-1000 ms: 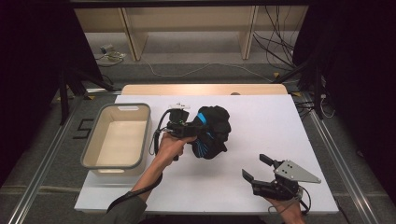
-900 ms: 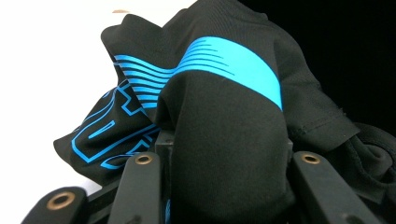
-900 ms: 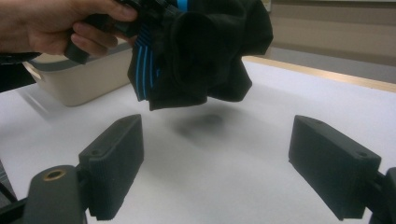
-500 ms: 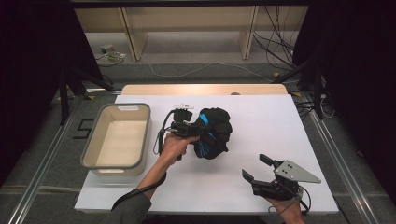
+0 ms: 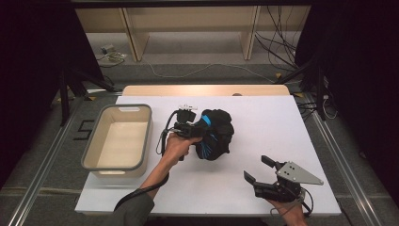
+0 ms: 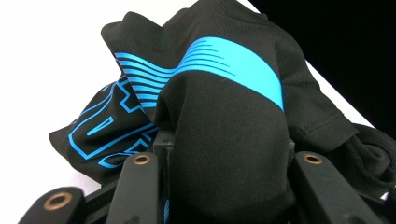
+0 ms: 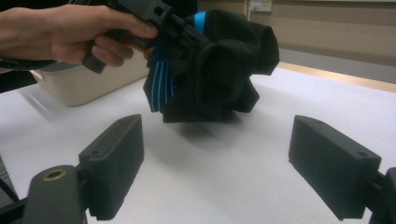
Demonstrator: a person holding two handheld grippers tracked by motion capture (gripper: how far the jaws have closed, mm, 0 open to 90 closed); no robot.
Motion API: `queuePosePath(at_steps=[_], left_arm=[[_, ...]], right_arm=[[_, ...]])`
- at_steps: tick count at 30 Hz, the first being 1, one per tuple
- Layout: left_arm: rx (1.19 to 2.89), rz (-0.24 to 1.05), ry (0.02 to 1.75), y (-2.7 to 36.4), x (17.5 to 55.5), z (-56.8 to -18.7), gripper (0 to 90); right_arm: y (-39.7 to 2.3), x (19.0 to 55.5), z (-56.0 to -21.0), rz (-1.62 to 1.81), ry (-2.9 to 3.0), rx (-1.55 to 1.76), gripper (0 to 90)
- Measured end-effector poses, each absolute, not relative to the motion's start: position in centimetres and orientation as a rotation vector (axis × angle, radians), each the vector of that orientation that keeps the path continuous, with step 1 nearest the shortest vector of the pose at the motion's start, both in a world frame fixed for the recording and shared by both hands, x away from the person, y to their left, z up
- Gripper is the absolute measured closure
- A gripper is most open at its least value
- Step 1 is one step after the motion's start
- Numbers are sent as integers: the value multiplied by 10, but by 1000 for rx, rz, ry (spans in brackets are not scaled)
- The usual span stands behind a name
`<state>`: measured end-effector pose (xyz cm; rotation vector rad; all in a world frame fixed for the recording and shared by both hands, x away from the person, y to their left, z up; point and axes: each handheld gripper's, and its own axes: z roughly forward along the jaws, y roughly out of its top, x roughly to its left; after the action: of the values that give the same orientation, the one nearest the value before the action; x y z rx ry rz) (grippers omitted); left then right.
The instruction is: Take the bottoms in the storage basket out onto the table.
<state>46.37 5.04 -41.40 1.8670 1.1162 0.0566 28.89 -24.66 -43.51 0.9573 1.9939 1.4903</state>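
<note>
A bunched black garment point(image 5: 217, 136) with bright blue stripes and lettering hangs just above the white table point(image 5: 263, 122), casting a shadow under it. My left gripper point(image 5: 196, 130), held in a hand, is shut on it from the left. In the left gripper view the black cloth point(image 6: 224, 93) is clamped between the jaws of the left gripper point(image 6: 224, 158). The right gripper view shows the garment point(image 7: 215, 60) and the left gripper point(image 7: 159, 18) straight ahead. My right gripper point(image 5: 258, 168) rests open near the table's front right; the right gripper point(image 7: 219, 163) has bare table between its pads.
A beige bin point(image 5: 91, 155) with a grey rim stands on the table's left side, close to the left hand; the bin point(image 7: 84, 86) sits behind that hand. A wooden strip point(image 5: 202, 89) borders the far edge. Cables lie on the floor beyond.
The left hand and the garment have shifted only slightly. The right gripper has stayed in place, still open.
</note>
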Motion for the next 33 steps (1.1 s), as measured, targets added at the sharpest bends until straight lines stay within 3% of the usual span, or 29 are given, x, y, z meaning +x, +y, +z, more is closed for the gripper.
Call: queuePosePath(at_steps=[33], left_arm=[[1934, 44, 1127, 41, 469, -431, 519]], right_arm=[[-247, 289, -435, 1492, 1992, 958, 189]])
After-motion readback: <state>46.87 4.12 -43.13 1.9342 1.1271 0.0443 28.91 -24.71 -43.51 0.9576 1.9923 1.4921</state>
